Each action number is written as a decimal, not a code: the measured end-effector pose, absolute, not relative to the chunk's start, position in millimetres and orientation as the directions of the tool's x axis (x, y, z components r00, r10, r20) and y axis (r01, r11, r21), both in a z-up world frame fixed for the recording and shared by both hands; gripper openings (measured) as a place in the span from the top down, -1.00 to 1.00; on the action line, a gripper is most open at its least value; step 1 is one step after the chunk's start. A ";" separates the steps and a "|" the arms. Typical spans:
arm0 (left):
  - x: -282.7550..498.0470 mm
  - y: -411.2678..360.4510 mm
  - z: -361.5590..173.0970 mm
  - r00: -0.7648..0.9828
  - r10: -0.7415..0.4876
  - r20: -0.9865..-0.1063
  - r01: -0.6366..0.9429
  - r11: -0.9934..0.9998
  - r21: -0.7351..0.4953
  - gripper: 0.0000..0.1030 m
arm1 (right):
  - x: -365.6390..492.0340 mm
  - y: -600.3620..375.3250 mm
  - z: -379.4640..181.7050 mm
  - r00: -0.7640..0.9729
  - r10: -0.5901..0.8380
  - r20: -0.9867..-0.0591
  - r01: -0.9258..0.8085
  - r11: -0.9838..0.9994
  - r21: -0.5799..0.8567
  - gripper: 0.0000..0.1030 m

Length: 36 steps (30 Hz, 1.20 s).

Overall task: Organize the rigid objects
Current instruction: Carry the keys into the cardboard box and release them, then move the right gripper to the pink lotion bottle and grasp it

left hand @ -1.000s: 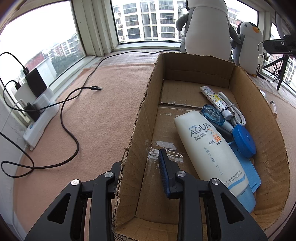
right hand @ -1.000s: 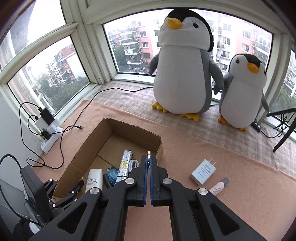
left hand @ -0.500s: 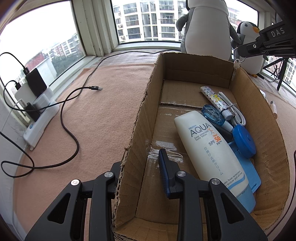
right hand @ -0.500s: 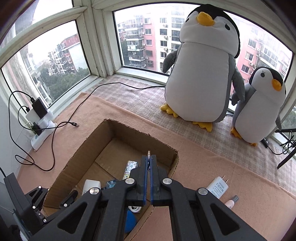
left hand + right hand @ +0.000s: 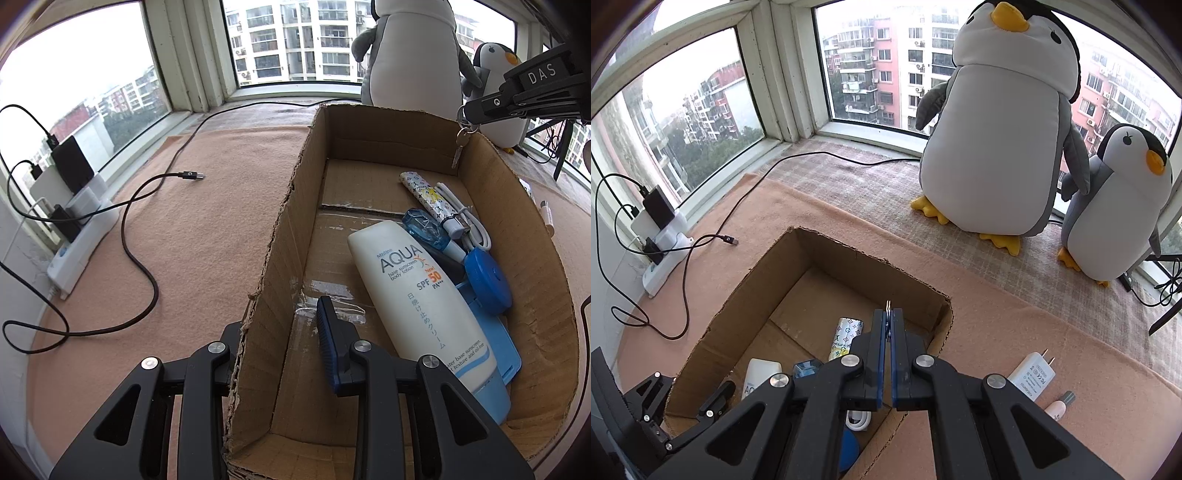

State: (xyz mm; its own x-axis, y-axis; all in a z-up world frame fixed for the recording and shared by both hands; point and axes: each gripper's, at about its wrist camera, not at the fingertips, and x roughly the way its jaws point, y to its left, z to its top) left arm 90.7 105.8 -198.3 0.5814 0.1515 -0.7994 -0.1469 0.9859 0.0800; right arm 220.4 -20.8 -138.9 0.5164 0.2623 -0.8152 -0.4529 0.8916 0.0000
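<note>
The cardboard box (image 5: 480, 177) fills the right half of the left wrist view. Inside it, the sunscreen bottle (image 5: 417, 291) lies at centre, the patterned tube (image 5: 428, 195) and coiled cable (image 5: 469, 221) behind it toward upper right. A power strip (image 5: 77, 243) sits at far left. In the right wrist view, a charger plug (image 5: 1032, 376) lies lower right of the box, two plush penguins (image 5: 997, 129) at upper right.

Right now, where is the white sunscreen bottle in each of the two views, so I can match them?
Left wrist view: the sunscreen bottle lies lengthwise inside the box, right of centre.
Right wrist view: only its end shows, low and left of centre, inside the box, partly hidden by the right gripper.
Shared landmark: the patterned tube in the box.
</note>
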 end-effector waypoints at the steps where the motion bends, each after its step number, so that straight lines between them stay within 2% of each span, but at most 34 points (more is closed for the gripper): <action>1: 90.7 105.9 -198.3 0.582 0.152 -0.799 -0.147 0.986 0.080 0.46 | 220.0 -20.4 -138.6 0.516 0.264 -0.815 -0.453 0.891 0.002 0.96; 8: 90.8 106.0 -198.1 0.581 0.153 -0.799 -0.147 0.986 0.081 0.46 | 215.5 -16.2 -135.3 0.525 0.272 -0.806 -0.467 0.884 -0.005 0.93; 11: 91.2 106.2 -198.3 0.581 0.152 -0.799 -0.148 0.986 0.080 0.46 | 213.7 -14.2 -133.9 0.527 0.276 -0.804 -0.475 0.880 -0.010 0.70; 13: 91.1 106.2 -198.2 0.581 0.152 -0.799 -0.148 0.986 0.081 0.46 | 211.7 -12.9 -132.3 0.537 0.275 -0.798 -0.480 0.877 -0.020 0.35; 15: 90.8 106.0 -198.2 0.581 0.153 -0.799 -0.147 0.986 0.081 0.46 | 209.8 -12.2 -130.5 0.548 0.273 -0.791 -0.481 0.876 -0.031 0.27; 21: 90.9 106.0 -198.2 0.581 0.152 -0.799 -0.147 0.986 0.081 0.46 | 209.3 -17.9 -126.9 0.545 0.290 -0.787 -0.472 0.881 -0.002 0.15; 36: 91.0 106.1 -198.3 0.581 0.153 -0.799 -0.147 0.986 0.082 0.46 | 204.1 -80.6 -114.6 0.527 0.337 -0.780 -0.387 0.912 0.133 0.10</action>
State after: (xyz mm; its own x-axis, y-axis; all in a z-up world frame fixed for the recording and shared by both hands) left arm 91.0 106.1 -198.3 0.5813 0.1530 -0.7992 -0.1474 0.9857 0.0816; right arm 204.1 -80.6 -114.6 0.5275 0.3375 -0.7797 -0.3868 0.9125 0.1332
